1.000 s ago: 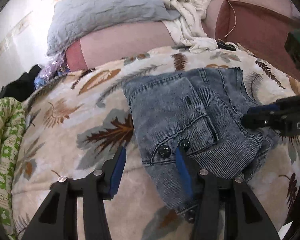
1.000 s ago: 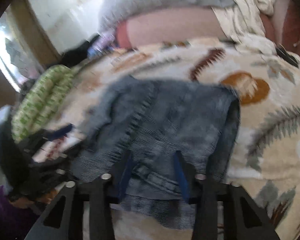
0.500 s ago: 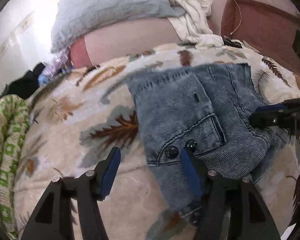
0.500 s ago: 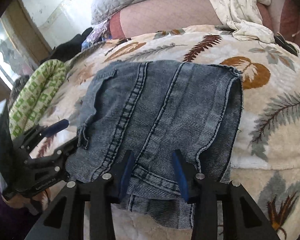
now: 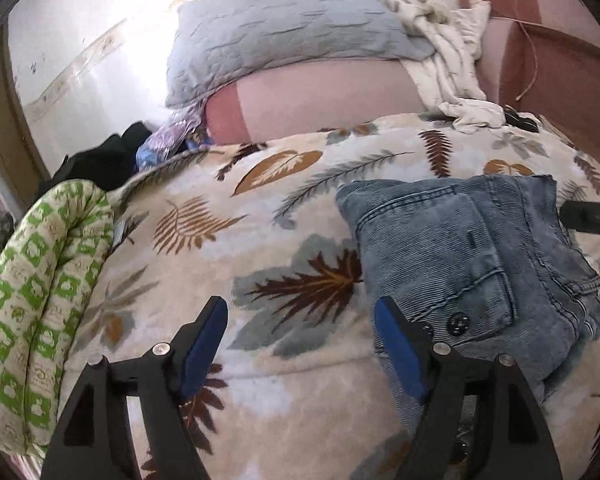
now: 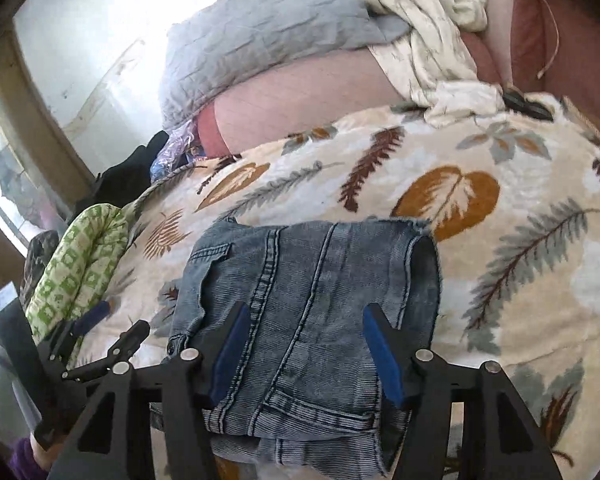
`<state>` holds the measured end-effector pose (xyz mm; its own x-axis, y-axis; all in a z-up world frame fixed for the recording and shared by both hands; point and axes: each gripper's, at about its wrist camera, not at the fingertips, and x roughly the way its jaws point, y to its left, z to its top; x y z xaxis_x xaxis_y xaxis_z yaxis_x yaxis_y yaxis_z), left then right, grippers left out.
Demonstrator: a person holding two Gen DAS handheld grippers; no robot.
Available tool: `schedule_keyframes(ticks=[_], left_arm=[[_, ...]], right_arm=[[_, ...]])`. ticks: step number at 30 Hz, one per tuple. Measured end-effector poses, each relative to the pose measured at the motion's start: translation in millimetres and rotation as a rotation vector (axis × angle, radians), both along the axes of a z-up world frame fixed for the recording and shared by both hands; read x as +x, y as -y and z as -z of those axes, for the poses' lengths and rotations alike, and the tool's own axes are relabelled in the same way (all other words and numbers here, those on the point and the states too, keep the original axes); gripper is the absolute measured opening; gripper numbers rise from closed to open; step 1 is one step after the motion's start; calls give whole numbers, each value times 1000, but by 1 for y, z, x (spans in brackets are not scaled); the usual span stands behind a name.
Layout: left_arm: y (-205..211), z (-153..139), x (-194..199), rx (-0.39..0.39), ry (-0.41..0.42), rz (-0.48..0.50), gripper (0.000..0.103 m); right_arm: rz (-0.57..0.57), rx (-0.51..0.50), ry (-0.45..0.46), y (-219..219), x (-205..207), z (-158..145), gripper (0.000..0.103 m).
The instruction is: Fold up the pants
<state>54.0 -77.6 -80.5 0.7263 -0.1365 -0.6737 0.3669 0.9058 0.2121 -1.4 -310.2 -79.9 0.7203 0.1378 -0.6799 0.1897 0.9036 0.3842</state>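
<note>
Both tongs opening, gripping nothing: left gripper (image 5: 300, 340) beside folded pants (image 6: 300, 300), right gripper (image 6: 304, 344) above them. Lift clear without snagging denim.

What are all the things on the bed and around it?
pants: one, blue denim, folded on the blanket
blanket: one, cream with leaves, covering the bed
pillow: one, grey, at the back
white cloth: one, crumpled, right of the pillow
green-patterned cloth: one, rolled, left edge
black cloth: one, beyond the green cloth
left gripper: black, blue pads, opening, nothing between
right gripper: black, blue pads, opening over the pants
</note>
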Motion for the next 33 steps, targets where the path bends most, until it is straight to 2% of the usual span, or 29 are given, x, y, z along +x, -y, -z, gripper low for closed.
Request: schedule_keyframes(ticks=[12, 33], left_arm=[[-9, 8, 9, -1, -45, -61, 77], [-9, 21, 18, 37, -85, -95, 77]], right_arm=[[16, -2, -31, 4, 2, 8, 65], [67, 5, -38, 31, -6, 10, 65]])
